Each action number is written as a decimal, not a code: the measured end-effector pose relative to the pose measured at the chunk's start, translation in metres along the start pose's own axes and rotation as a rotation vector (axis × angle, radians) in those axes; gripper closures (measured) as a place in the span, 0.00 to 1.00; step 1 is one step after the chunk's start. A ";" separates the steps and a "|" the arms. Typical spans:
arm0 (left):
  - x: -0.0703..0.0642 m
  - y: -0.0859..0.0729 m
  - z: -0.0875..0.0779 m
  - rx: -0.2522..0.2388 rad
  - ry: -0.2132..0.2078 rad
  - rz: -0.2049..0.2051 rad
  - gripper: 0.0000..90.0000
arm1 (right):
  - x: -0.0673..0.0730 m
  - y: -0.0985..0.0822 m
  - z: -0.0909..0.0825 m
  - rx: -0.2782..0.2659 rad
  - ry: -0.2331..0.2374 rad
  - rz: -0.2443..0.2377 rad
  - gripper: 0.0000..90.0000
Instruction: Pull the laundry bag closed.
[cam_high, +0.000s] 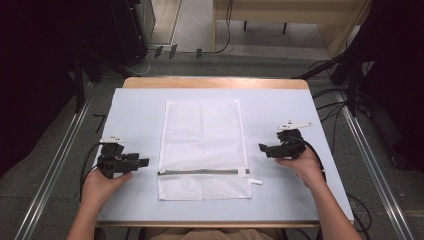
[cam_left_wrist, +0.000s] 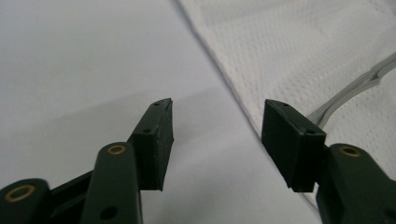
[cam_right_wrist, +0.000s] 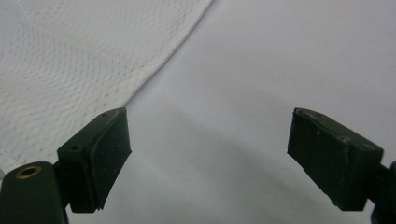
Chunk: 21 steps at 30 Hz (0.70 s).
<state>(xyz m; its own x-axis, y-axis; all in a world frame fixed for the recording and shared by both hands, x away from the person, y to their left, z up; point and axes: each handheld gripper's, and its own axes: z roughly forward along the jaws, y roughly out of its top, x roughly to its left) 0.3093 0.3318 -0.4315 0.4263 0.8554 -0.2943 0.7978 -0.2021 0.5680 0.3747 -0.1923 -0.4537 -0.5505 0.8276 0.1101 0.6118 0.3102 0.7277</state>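
Observation:
A white mesh laundry bag (cam_high: 202, 147) lies flat in the middle of the table, its grey zipper (cam_high: 200, 172) running across near the front with a white pull tab at the right end. My left gripper (cam_high: 144, 162) rests on the table just left of the bag, open, pointing at its left edge. In the left gripper view the bag (cam_left_wrist: 299, 56) and zipper (cam_left_wrist: 369, 77) lie beyond the empty jaws (cam_left_wrist: 217, 135). My right gripper (cam_high: 263, 148) sits right of the bag, open. The right gripper view has the bag's edge (cam_right_wrist: 84, 65) past its empty jaws (cam_right_wrist: 208, 158).
A pale blue-white sheet (cam_high: 135, 115) covers the wooden table (cam_high: 215, 82). Cables trail from both grippers over the table sides. Metal rails run along the floor left and right, and dark equipment stands beyond the far corners.

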 end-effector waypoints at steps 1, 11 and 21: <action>0.001 0.000 0.001 0.003 0.007 0.008 0.47 | 0.001 0.000 0.000 -0.002 0.001 -0.005 0.16; 0.001 0.001 -0.004 -0.044 -0.014 -0.010 0.43 | 0.008 0.001 0.001 0.020 0.014 -0.030 0.27; 0.004 0.004 -0.007 -0.042 -0.039 -0.019 0.51 | 0.015 0.001 0.001 0.028 0.075 -0.057 0.43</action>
<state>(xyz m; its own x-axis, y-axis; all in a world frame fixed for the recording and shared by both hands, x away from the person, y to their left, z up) 0.3114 0.3381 -0.4254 0.4281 0.8395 -0.3345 0.7877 -0.1652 0.5935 0.3678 -0.1790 -0.4523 -0.6254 0.7710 0.1201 0.5930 0.3696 0.7153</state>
